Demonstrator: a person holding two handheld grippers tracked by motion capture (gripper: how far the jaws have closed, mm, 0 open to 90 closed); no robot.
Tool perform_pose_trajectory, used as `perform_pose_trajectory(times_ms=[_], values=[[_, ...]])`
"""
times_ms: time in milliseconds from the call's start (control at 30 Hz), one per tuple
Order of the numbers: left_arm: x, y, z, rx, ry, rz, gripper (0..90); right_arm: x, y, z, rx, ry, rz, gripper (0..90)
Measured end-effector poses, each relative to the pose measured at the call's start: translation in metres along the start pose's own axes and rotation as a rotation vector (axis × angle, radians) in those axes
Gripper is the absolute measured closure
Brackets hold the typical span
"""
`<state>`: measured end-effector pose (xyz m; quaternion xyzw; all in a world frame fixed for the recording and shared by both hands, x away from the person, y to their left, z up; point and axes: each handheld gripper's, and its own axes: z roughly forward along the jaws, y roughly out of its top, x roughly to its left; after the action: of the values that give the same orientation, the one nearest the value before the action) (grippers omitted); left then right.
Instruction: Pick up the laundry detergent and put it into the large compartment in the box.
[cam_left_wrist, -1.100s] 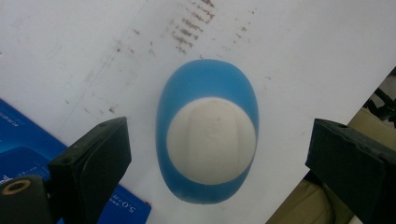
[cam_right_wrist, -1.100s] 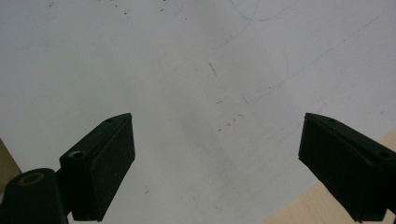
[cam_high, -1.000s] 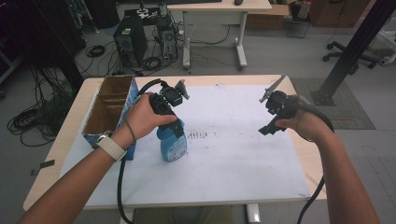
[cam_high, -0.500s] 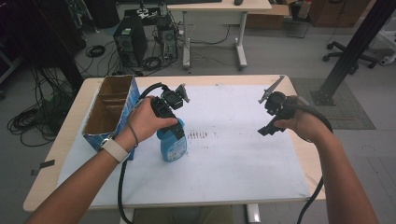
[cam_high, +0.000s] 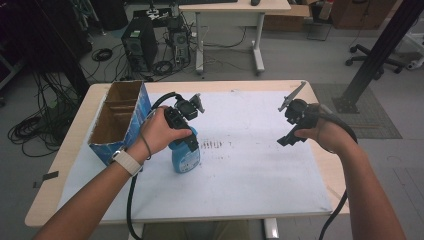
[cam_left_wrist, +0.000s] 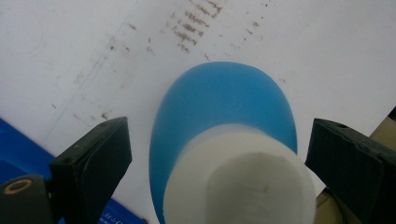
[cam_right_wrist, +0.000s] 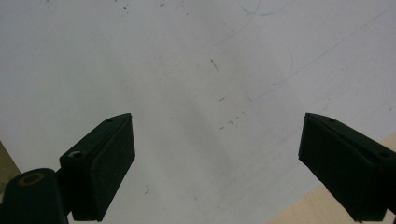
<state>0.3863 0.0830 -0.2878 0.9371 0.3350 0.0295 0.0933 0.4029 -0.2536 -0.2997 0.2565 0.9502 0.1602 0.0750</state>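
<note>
Bottle (cam_left_wrist: 224, 121) white cap between wide left tool (cam_left_wrist: 219, 154) jaws, right tool (cam_right_wrist: 217, 163) wide over sheet (cam_right_wrist: 187, 70).

Blue bottle (cam_left_wrist: 224, 107), white cap (cam_left_wrist: 238, 179)

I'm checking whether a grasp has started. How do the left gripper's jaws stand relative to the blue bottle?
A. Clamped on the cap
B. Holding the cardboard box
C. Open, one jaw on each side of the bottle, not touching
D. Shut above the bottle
C: in the left gripper view the left gripper has its jaws spread wide, with gaps on both sides of the blue bottle and its white cap.
</note>
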Motion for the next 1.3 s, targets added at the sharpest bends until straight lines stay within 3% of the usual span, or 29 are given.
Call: perform_pose_trajectory(times_ms=[1300], values=[[0.0035, -0.0025, 0.0060, 0.006, -0.022, 0.003, 36.6, -0.0003, -0.0043, 0.0033, 0.002, 0.005, 0.008, 10.7]])
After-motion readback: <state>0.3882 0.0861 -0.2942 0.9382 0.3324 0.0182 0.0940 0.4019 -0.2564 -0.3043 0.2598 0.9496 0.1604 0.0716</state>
